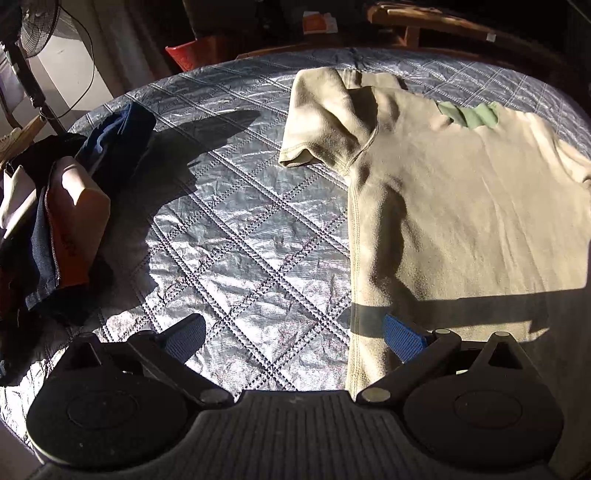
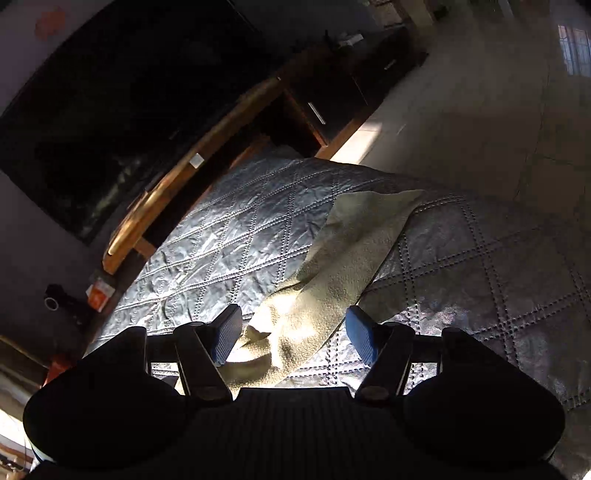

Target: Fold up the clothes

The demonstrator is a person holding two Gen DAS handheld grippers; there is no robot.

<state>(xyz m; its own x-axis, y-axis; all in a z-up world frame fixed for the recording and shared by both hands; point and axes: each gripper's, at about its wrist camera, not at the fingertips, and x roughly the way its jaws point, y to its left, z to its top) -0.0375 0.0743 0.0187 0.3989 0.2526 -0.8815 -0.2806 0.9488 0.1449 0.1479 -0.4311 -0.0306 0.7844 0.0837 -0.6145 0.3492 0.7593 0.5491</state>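
Note:
A beige T-shirt point(image 1: 461, 206) with a green collar point(image 1: 471, 114) lies spread flat on the quilted silver cover point(image 1: 236, 229), its left sleeve point(image 1: 325, 122) sticking out to the side. My left gripper point(image 1: 295, 338) is open near the shirt's lower left edge. One blue pad point(image 1: 402, 338) sits over the fabric and the other hangs over bare quilt. In the right wrist view my right gripper point(image 2: 293, 334) is open. The shirt's other sleeve point(image 2: 343, 251) runs between its fingers, and the pads do not press on it.
A pile of dark, denim and orange clothes point(image 1: 62, 221) sits at the cover's left edge. Behind the cover are a standing fan point(image 1: 37, 26), a red object point(image 1: 184, 55) and wooden furniture point(image 1: 424, 22). A wooden rail point(image 2: 177, 177), a dark cabinet point(image 2: 332, 99) and tiled floor point(image 2: 480, 110) border the right side.

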